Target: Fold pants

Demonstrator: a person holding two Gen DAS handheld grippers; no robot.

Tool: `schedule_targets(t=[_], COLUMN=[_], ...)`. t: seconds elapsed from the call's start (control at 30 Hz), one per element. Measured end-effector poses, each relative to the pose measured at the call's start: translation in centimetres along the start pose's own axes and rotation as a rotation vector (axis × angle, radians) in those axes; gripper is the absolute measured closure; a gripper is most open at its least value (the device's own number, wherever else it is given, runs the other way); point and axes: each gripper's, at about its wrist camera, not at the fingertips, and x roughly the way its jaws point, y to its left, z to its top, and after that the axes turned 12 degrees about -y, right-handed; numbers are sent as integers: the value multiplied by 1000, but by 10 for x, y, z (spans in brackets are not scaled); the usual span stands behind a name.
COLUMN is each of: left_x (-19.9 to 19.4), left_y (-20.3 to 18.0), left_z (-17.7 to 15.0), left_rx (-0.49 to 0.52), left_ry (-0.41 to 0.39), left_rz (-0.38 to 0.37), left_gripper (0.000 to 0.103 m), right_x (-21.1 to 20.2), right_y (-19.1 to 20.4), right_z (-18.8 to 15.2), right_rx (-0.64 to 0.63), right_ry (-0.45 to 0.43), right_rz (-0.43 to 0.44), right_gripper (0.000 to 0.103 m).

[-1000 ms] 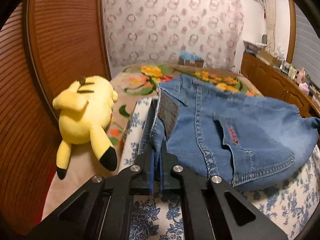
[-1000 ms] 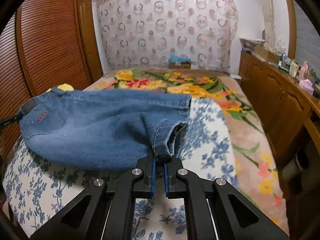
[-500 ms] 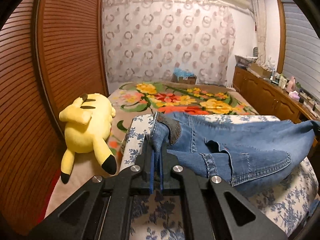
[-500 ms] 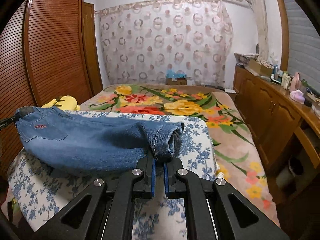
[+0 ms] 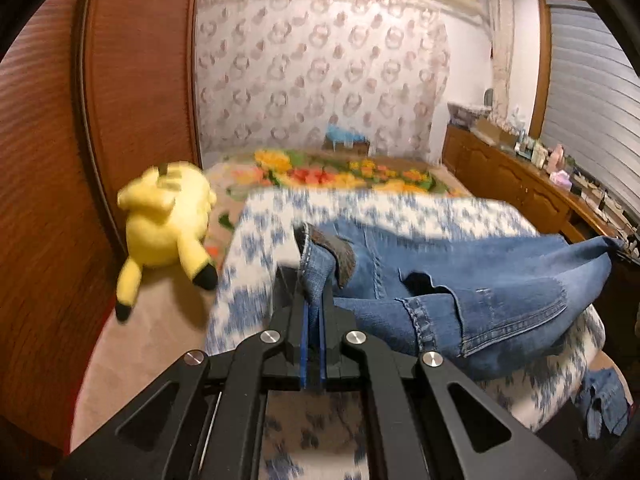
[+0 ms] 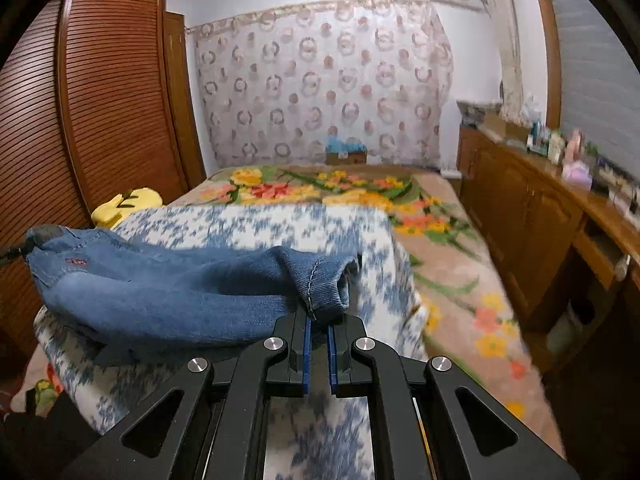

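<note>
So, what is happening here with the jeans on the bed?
A person is folding a pair of blue jeans with two handheld tools. The left tool is shut on the waistband end, and the right tool is shut on the hem end. The jeans hang between them, sagging onto the blue-flowered cover. A yellow plush toy lies beside it.

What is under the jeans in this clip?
Under the jeans lies a blue-and-white floral cover, visible around them and sagging off the near edge. What that cover rests on is hidden. Whether the denim's middle touches it cannot be told.
</note>
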Motion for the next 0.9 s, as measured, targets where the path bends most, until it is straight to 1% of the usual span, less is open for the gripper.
schedule_targets(t=[0.07, 0.17, 0.2, 0.3, 0.33, 0.37, 0.4, 0.43, 0.47, 0.5, 0.53, 0.57, 0.63, 0.7, 0.77, 0.83, 0.9], left_x=[4, 8, 10, 13, 12, 11, 10, 9, 8, 6, 6, 6, 6, 7, 9, 12, 16], left_y=[-3, -4, -4, -3, -3, -3, -3, -3, -3, -5, -6, -9, -15, -25, -34, -45, -58], left_z=[-13, -27, -30, -35, -37, -37, -36, -36, -35, -34, -34, -33, -29, -27, -24, -20, -18], left_rx=[9, 14, 15, 20, 23, 23, 22, 20, 18, 17, 20, 25, 27, 37, 48, 52, 59], left_ry=[36, 80, 93, 119, 121, 120, 118, 114, 108, 103, 99, 94, 88, 77, 68, 60, 56], left_rz=[0, 4, 7, 30, 33, 33, 26, 21, 17, 10, 4, -5, -24, -43, -52, -78, -107], left_gripper=[98, 98, 97, 89, 81, 70, 63, 51, 43, 37, 27, 25, 25, 25, 25, 25, 25], right_x=[9, 19, 22, 21, 22, 19, 16, 15, 14, 12, 10, 7, -3, -6, -9, -12, -10], right_y=[0, -3, -4, -12, -13, -15, -15, -15, -15, -13, -11, -9, -5, -3, -1, 0, -2], right_z=[-14, -29, -31, -35, -34, -34, -32, -31, -29, -29, -29, -31, -37, -38, -39, -40, -44], right_rx=[12, 56, 75, 118, 125, 133, 137, 138, 138, 136, 134, 132, 126, 126, 122, 120, 116], right_ry=[36, 66, 71, 82, 82, 80, 76, 75, 73, 69, 63, 58, 50, 37, 23, 15, 14], right_rz=[-1, 1, 3, 3, 3, 8, 7, 5, 2, 1, 2, 3, 0, 11, 13, 23, 17], right_gripper=[97, 97, 97, 96, 96, 94, 92, 91, 91, 89, 86, 85, 78, 76, 72, 65, 62])
